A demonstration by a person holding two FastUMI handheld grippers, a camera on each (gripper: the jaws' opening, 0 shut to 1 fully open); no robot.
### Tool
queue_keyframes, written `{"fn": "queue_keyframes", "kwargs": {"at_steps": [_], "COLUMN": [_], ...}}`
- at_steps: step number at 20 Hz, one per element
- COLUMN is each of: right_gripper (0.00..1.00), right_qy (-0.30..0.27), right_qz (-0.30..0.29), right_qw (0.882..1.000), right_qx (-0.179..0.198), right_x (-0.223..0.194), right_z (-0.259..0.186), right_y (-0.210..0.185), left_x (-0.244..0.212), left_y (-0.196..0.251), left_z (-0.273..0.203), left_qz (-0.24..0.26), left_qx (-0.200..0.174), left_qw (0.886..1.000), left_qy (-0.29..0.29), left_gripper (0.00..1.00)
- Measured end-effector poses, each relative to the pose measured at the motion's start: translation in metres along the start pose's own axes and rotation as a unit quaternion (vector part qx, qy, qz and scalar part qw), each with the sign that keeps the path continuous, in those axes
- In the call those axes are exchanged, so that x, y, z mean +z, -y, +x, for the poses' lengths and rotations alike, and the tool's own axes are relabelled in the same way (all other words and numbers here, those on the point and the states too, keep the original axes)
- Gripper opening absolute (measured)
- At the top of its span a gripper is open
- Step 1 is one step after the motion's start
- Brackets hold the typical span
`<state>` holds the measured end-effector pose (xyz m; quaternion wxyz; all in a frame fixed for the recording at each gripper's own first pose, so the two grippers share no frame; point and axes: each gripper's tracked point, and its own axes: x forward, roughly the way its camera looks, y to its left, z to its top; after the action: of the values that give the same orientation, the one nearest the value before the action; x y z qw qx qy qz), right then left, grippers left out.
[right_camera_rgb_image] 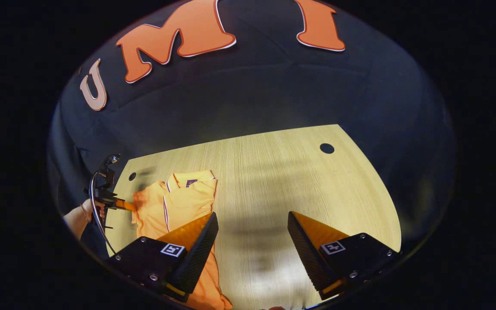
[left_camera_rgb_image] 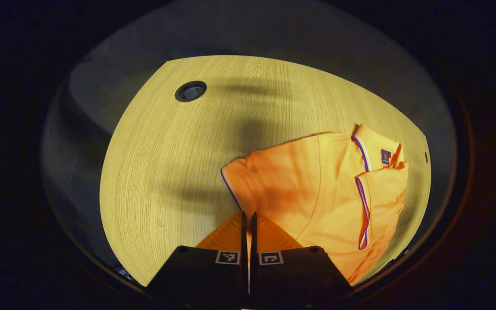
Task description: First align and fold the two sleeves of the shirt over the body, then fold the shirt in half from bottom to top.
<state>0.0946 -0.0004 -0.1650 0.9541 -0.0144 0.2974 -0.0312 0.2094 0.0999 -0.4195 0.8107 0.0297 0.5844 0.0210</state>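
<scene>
The orange shirt (left_camera_rgb_image: 317, 189) lies on the wooden table (left_camera_rgb_image: 166, 172), and I take it as the landmark. In the left gripper view it rests toward the right side of the table, with one sleeve (left_camera_rgb_image: 370, 206) already folded over the body; the striped sleeve edge runs down the middle of the cloth. The collar (left_camera_rgb_image: 379, 148) with a small dark label lies at the far end of the shirt. A round cable hole (left_camera_rgb_image: 190, 91) sits in the table, well apart from the shirt on its far left.

The left gripper (left_camera_rgb_image: 248, 224) has its two fingers pressed together, with almost no gap between them, just at the near edge of the shirt. Whether cloth is caught between them I cannot tell from its own camera. In the right gripper view this same gripper (right_camera_rgb_image: 121, 204) is at the left edge of the shirt (right_camera_rgb_image: 179, 202), held by a hand (right_camera_rgb_image: 88, 209), and its tip touches the cloth there.

The right gripper (right_camera_rgb_image: 252, 234) is wide open and grips nothing. It hovers over bare table to the right of the shirt; its left finger (right_camera_rgb_image: 194, 243) is in front of the shirt's near part. Another round hole (right_camera_rgb_image: 327, 148) lies far right of the shirt.
</scene>
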Motion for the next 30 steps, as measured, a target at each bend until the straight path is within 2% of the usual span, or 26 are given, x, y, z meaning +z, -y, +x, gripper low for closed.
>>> {"fn": "queue_keyframes", "kwargs": {"at_steps": [5,14,17,22,25,30], "right_gripper": [0.99,0.99,0.99,0.99,0.99,0.99], "right_qy": [0.014,0.036,0.041,0.040,0.036,0.024], "right_qz": [-0.005,0.003,0.003,0.017,0.023,0.036], "right_qw": [1.000,0.999,0.999,0.999,0.999,0.999], "right_qx": [0.009,0.024,0.020,0.009,0.002,-0.004], "right_x": [0.004,0.016,0.015,0.009,0.003,-0.008], "right_z": [-0.005,-0.026,-0.033,-0.038,-0.038,-0.035], "right_y": [-0.003,0.008,0.021,0.047,0.061,0.074], "left_x": [0.019,0.017,0.009,-0.008,-0.020,-0.027], "left_y": [0.033,0.167,0.205,0.262,0.283,0.296], "left_z": [-0.057,-0.109,-0.107,-0.099,-0.088,-0.074], "left_qz": [0.051,0.119,0.144,0.155,0.163,0.171], "left_qx": [-0.019,-0.094,-0.108,-0.136,-0.136,-0.112], "left_qw": [0.997,0.985,0.981,0.977,0.977,0.979], "left_qy": [0.054,0.079,0.070,0.051,0.037,0.025], "left_gripper": [0.01,0.01,0.01,0.01,0.01,0.01]}}
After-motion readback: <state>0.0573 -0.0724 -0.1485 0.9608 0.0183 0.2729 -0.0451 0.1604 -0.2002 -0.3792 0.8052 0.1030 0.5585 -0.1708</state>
